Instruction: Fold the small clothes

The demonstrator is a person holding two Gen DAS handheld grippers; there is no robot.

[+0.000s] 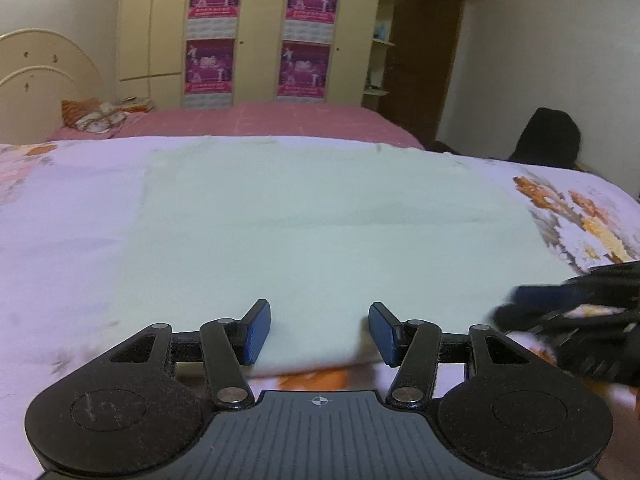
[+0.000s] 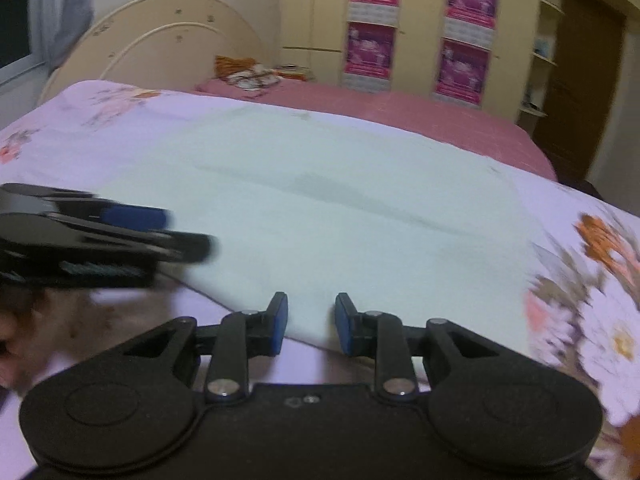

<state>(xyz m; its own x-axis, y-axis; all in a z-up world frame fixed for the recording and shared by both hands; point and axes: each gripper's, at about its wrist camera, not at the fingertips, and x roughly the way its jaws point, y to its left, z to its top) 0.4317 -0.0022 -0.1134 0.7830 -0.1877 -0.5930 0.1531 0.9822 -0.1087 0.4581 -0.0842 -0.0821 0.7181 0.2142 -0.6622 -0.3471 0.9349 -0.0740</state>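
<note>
A pale mint cloth (image 1: 320, 216) lies flat on the lilac floral bedsheet (image 1: 68, 220). It has one faint crease across its middle. My left gripper (image 1: 320, 330) is open just above the cloth's near edge, and its blue pads (image 1: 258, 332) hold nothing. In that view my right gripper (image 1: 560, 308) shows as a blur at the right, over the cloth's near right corner. In the right wrist view the same cloth (image 2: 340, 208) fills the centre. There my right gripper (image 2: 311, 322) stands narrowly open over the near edge, with a gap between its pads. The left gripper (image 2: 120, 232) is blurred at the left.
Beyond the sheet lies a pink bed (image 1: 260, 120) with a patterned pillow (image 1: 96, 118) and a cream headboard (image 1: 40, 76). A wardrobe with pink posters (image 1: 256, 32) and a brown door (image 1: 424, 52) stand at the back. A black object (image 1: 548, 136) sits at the far right.
</note>
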